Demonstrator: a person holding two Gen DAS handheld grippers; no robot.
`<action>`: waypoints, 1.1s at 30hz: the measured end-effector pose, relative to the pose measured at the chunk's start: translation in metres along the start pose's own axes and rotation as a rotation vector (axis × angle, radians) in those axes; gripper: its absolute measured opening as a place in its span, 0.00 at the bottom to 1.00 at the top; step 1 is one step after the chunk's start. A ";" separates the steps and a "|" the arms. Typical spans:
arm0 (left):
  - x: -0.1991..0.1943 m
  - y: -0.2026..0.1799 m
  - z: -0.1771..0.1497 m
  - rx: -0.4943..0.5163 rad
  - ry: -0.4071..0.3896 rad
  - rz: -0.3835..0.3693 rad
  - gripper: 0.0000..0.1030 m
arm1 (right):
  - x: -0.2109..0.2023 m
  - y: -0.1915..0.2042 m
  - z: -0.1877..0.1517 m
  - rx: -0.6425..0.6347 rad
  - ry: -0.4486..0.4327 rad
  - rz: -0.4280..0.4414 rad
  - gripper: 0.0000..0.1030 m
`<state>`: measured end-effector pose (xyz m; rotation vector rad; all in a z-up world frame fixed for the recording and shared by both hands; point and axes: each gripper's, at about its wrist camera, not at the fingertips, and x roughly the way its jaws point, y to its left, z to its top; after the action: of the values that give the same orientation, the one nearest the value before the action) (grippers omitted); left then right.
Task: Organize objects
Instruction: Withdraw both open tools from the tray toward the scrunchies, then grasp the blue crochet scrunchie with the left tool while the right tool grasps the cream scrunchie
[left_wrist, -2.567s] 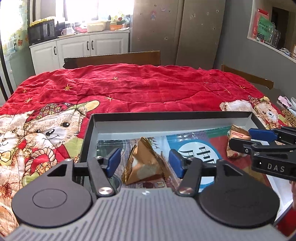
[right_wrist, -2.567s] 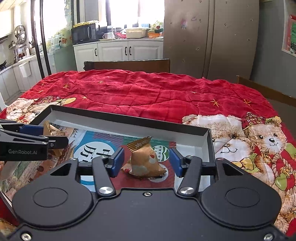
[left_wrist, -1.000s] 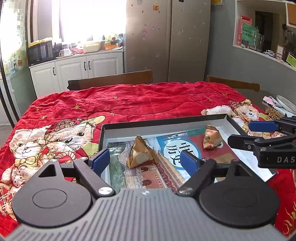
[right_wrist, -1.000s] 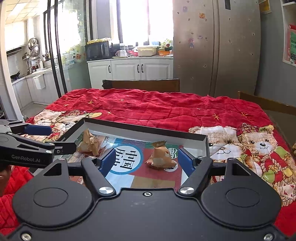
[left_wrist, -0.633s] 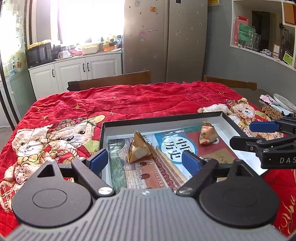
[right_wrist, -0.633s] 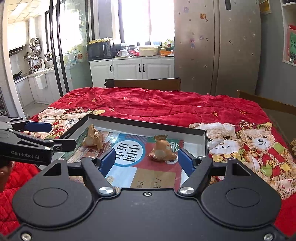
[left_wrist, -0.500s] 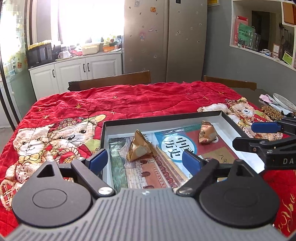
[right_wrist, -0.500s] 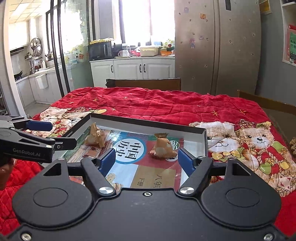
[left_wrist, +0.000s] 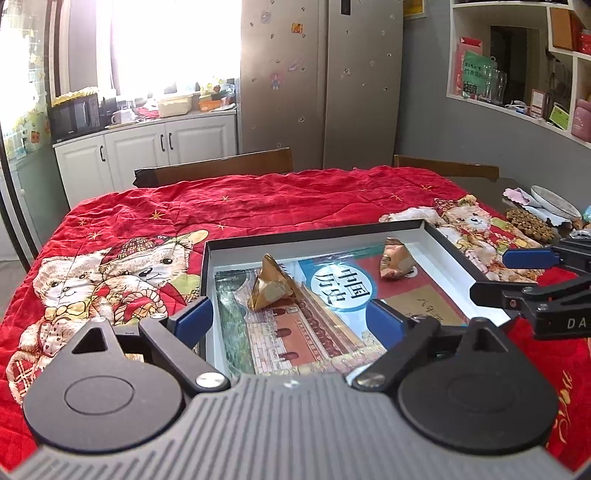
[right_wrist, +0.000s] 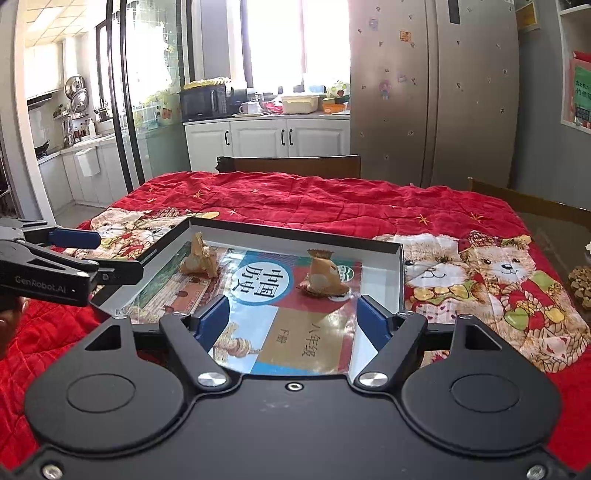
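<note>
Both claws, left claw (left_wrist: 290, 321) and right claw (right_wrist: 293, 319), stand spread and empty near the tray (left_wrist: 314, 240). Two wrapped dumplings (left_wrist: 271, 283) (right_wrist: 323, 277) sit inside, well apart. Judged light, crinkly, slippery; pinch across each base.

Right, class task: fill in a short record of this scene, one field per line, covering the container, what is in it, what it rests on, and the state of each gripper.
Container: shallow black-rimmed box
Lining: printed sheet with Chinese characters, flat on the box floor
Contents: two wrapped snacks, apart from each other
Left snack: pyramid-shaped, gold-brown wrapper
Right snack: twisted top, orange-tan wrapper
Support: red teddy-bear blanket
Left gripper: open, holding nothing, short of the left snack
Right gripper: open, holding nothing, short of the right snack
</note>
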<state>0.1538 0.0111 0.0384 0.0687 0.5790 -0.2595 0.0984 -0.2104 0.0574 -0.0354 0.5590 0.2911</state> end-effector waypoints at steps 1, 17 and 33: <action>-0.003 -0.001 -0.001 0.003 -0.003 -0.001 0.92 | -0.002 0.000 -0.002 0.001 0.001 0.002 0.73; -0.044 -0.007 -0.042 0.075 0.012 -0.032 0.93 | -0.047 0.028 -0.041 -0.101 -0.009 0.062 0.65; -0.050 -0.006 -0.091 0.041 0.091 -0.049 0.87 | -0.089 0.060 -0.094 -0.255 -0.002 0.189 0.51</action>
<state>0.0638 0.0292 -0.0100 0.1064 0.6665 -0.3173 -0.0388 -0.1866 0.0275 -0.2294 0.5211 0.5454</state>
